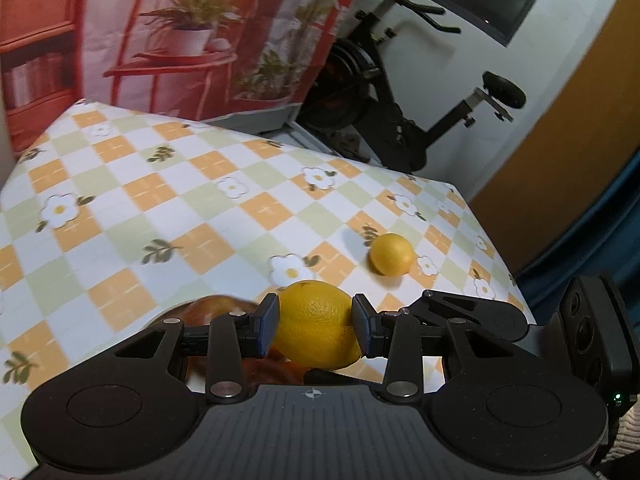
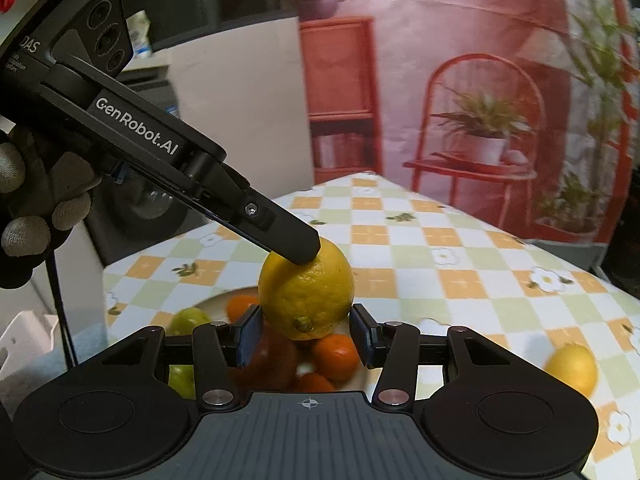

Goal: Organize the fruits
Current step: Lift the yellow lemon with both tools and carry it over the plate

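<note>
Left wrist view: our left gripper (image 1: 314,326) is clamped on a big yellow dimpled lemon (image 1: 316,324), blue pads (image 1: 267,330) pressing both its sides, fruit carried clear of the checked orange-green-white floral tablecloth (image 1: 160,208). A second, smaller yellow lemon (image 1: 391,254) lies loose on the cloth, beyond and to the right of the gripper, near the table's right edge. Below the left finger a reddish-brown fruit (image 1: 216,308) shows, blurred. Right wrist view: the same held lemon (image 2: 306,290) hangs above a white plate (image 2: 224,298) already holding small orange tangerines (image 2: 336,354), green round fruits (image 2: 188,320) and a dark red fruit (image 2: 272,356), so we judge most sorting is done. The right gripper (image 2: 306,336) has nothing between its pads, jaws part open; the held lemon sits just beyond its tips, not touching them as far as we can tell. Loose lemon (image 2: 574,368) is at near right, well apart from the plate. Left to do, in our judgement: set this lemon down, fetch the last one.
</note>
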A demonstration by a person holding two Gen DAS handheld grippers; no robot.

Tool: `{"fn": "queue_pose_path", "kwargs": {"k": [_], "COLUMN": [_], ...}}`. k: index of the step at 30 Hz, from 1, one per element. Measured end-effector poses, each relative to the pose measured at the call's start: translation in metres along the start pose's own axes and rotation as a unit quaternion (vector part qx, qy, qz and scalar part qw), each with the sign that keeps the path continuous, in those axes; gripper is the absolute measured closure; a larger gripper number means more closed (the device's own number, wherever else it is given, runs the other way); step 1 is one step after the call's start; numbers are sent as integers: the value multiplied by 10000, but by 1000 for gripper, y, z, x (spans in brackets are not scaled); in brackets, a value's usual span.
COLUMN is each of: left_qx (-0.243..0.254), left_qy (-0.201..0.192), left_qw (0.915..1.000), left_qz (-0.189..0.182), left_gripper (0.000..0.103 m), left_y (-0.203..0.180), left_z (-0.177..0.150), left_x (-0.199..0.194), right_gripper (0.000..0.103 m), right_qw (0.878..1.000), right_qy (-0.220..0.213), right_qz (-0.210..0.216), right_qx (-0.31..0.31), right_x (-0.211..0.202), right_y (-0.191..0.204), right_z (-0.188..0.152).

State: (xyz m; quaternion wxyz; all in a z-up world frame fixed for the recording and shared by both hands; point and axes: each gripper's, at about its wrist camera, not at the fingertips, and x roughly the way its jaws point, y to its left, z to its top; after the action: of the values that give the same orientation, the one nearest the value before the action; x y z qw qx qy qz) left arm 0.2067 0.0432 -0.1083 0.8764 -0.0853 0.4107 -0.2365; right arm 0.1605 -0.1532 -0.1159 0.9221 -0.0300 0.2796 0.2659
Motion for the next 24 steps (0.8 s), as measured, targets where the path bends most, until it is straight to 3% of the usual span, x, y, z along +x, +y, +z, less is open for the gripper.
{"fn": "queue_pose_path", "kwargs": {"k": [13, 24], "left_qx": [-498, -692], "left_qy": [-53, 123], "left_qw": [9987, 9975], "left_qz": [108, 5], "left_gripper": [61, 61], "left_y": [51, 82], "left_z": [-21, -34], "left_x": [-31, -25], "right_gripper": [59, 59], "right_qw": [9963, 9888], "right_qy": [543, 1142], "right_qz": [397, 333], "right_qx": [-536, -898], "right_x": [46, 79], "right_y": [51, 75], "right_z": [24, 24]}}
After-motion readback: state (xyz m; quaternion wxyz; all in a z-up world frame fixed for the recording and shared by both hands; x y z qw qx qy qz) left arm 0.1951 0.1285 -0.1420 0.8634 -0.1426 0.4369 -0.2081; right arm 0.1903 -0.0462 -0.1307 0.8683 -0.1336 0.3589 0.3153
